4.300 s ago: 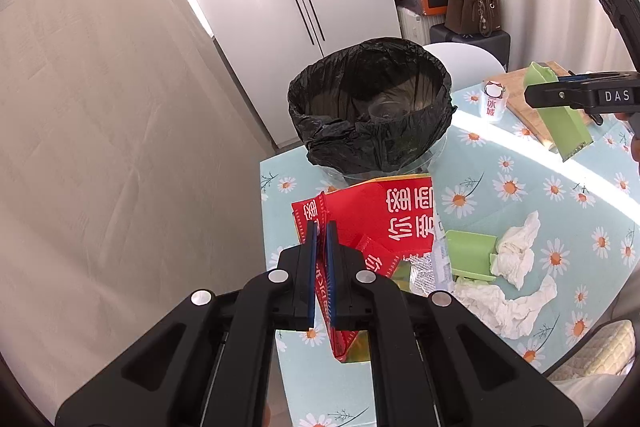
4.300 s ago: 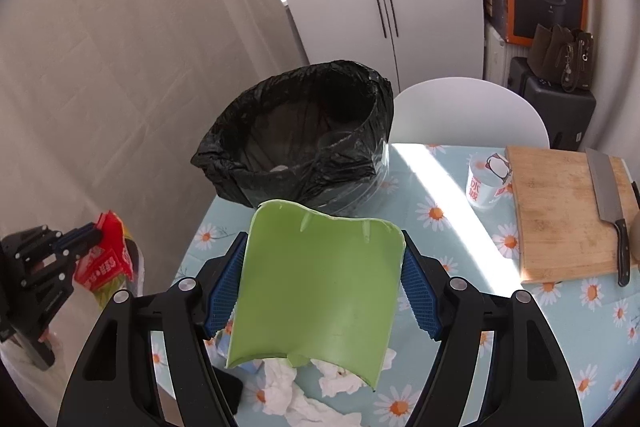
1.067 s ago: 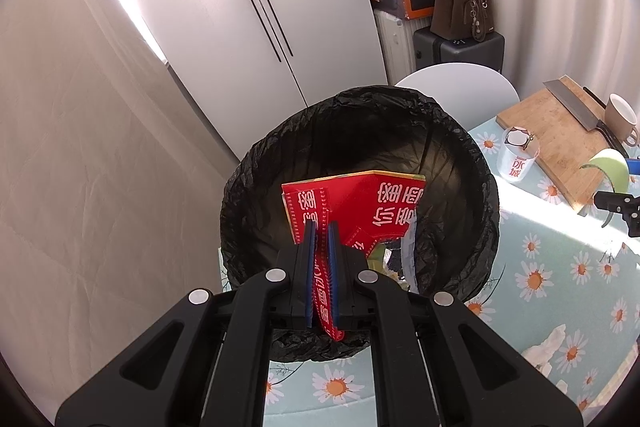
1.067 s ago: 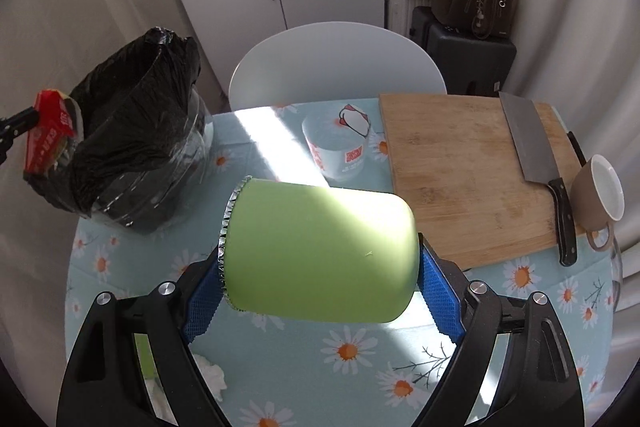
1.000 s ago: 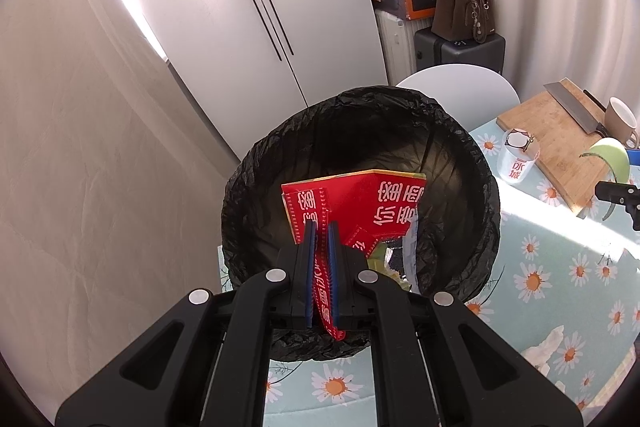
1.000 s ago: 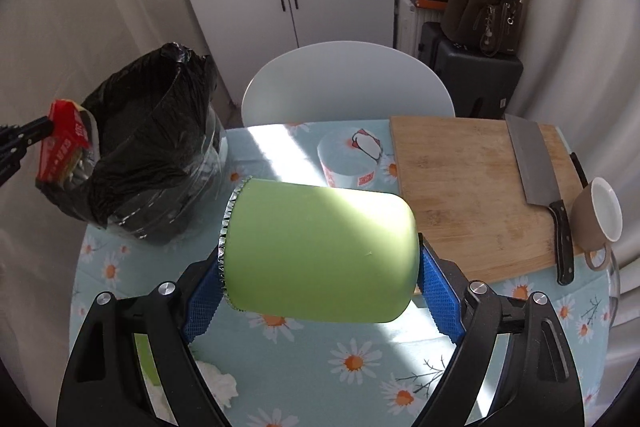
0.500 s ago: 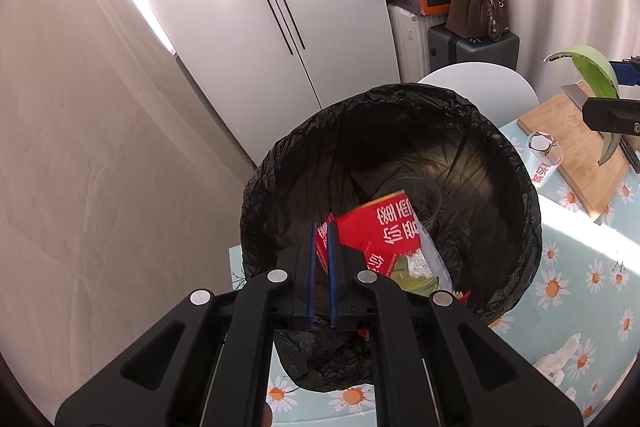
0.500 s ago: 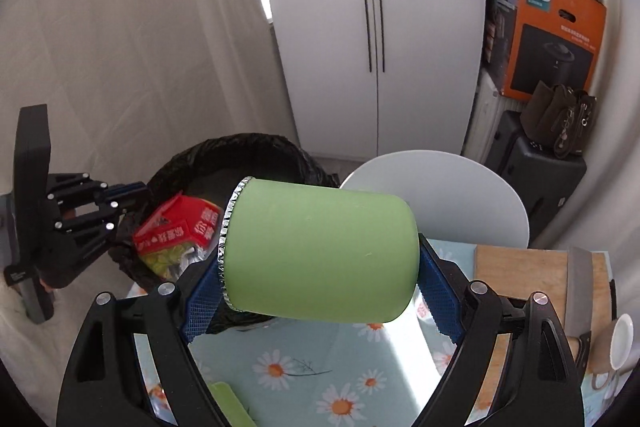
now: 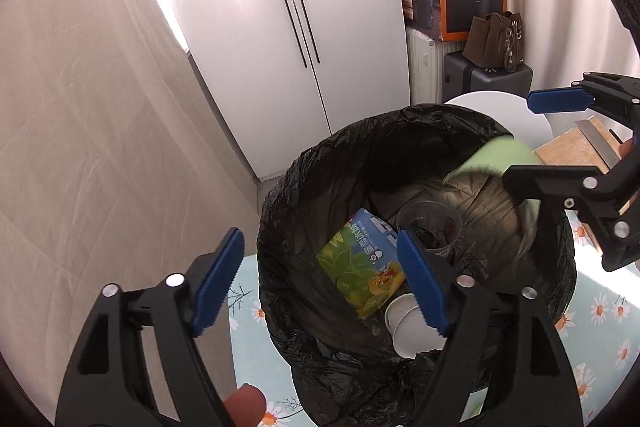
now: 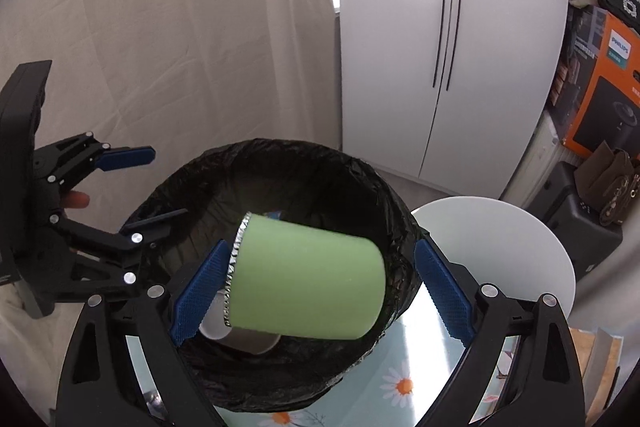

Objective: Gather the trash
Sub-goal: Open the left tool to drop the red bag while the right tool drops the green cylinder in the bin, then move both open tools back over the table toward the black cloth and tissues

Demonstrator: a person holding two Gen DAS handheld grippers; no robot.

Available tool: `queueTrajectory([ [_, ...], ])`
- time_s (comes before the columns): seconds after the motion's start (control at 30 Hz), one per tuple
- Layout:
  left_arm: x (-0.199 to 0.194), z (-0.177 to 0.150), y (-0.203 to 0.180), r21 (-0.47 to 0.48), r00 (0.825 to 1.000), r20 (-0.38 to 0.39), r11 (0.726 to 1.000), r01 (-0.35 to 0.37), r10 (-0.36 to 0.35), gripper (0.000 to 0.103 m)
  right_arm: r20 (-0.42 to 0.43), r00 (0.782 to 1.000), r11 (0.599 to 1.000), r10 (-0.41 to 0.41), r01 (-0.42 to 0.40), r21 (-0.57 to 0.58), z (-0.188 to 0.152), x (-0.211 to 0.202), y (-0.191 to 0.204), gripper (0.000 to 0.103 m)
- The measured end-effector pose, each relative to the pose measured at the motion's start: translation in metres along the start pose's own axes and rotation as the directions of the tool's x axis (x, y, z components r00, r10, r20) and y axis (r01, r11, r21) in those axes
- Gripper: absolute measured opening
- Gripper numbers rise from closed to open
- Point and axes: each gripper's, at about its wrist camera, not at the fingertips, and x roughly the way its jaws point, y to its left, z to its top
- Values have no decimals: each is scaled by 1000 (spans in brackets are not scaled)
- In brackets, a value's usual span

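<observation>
A bin lined with a black bag (image 9: 280,227) (image 10: 396,211) stands on the table's left end. My left gripper (image 9: 320,279) is open and empty above its near rim. Inside lie a blue and green snack packet (image 9: 360,263), a clear plastic cup (image 9: 430,223) and white paper cups (image 9: 408,323). My right gripper (image 10: 320,283) is open above the bin; it also shows in the left wrist view (image 9: 560,143). The green wrapper (image 10: 308,283) is loose between its spread jaws, tilted over the bin mouth, blurred in the left wrist view (image 9: 496,159).
The table has a light blue daisy cloth (image 9: 600,327) (image 10: 400,387). A white chair back (image 10: 500,239) stands behind the bin. A wooden cutting board with a knife (image 9: 576,147) lies to the right. White cabinet doors (image 9: 300,27) and curtains stand behind.
Both grippers opened over the bin. The red packet dropped from my left gripper into the bin. The green wrapper came free of my right gripper's jaws and is tipping down.
</observation>
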Motion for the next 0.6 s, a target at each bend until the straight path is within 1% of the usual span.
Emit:
queueTrajectory([
  [0.03,-6,-1,1,-4,999,38,1000,0,0,95,-2,1000,1000,-6,6,-4,0,1,-1,91],
  [0.1,-12,-3,3,-21,997,60,999,43,-41,97,-5,1000,1000,-13,13,1,-3,2,-4,91],
  [0.13,-14,-4,4,-25,997,65,999,46,-45,97,-8,1000,1000,-23,23,7,-5,2,-6,92],
  [0.3,-12,-14,0,-20,999,32,1000,6,-6,97,-22,998,997,-66,67,49,-15,-10,-17,92],
  [0.4,-18,-25,-1,-34,1000,25,999,17,-17,97,-26,995,993,-97,99,65,-22,-24,-20,93],
  [0.47,-24,-33,-1,-43,999,17,998,38,-37,97,-27,993,991,-112,114,77,-28,-35,-19,93],
  [0.6,-36,-52,-1,-68,999,-8,997,46,-46,97,-40,988,984,-149,152,95,-45,-58,-18,93],
])
